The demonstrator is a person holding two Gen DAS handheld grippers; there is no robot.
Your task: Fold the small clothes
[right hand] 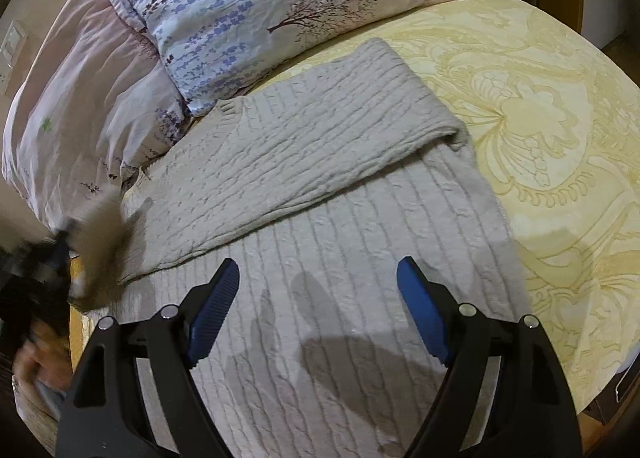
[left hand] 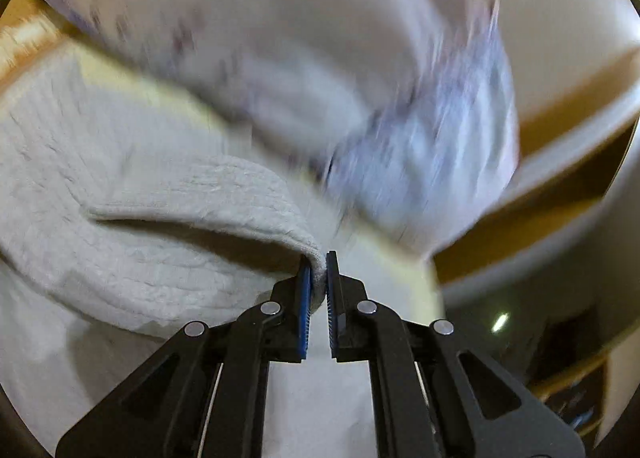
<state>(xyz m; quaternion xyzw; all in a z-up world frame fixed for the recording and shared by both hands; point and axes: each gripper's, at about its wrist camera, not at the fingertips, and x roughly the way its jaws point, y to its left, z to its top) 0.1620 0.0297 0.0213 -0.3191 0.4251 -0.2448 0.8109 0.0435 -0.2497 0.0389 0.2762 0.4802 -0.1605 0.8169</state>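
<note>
1. Clearly, the left gripper (left hand: 319,278) is clenched on a fold of the grey knit sweater (right hand: 320,185), lifting it.
2. Meanwhile the right gripper (right hand: 318,286) hangs wide apart, empty, above the sweater.
3. Sweater lies on the yellow bedspread (right hand: 540,117), beside a floral pillow (right hand: 240,9).

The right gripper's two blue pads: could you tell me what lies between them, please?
Nothing is gripped: the right gripper is open over the sweater, and only knit and shadow show in the gap. The right wrist view shows this.
</note>
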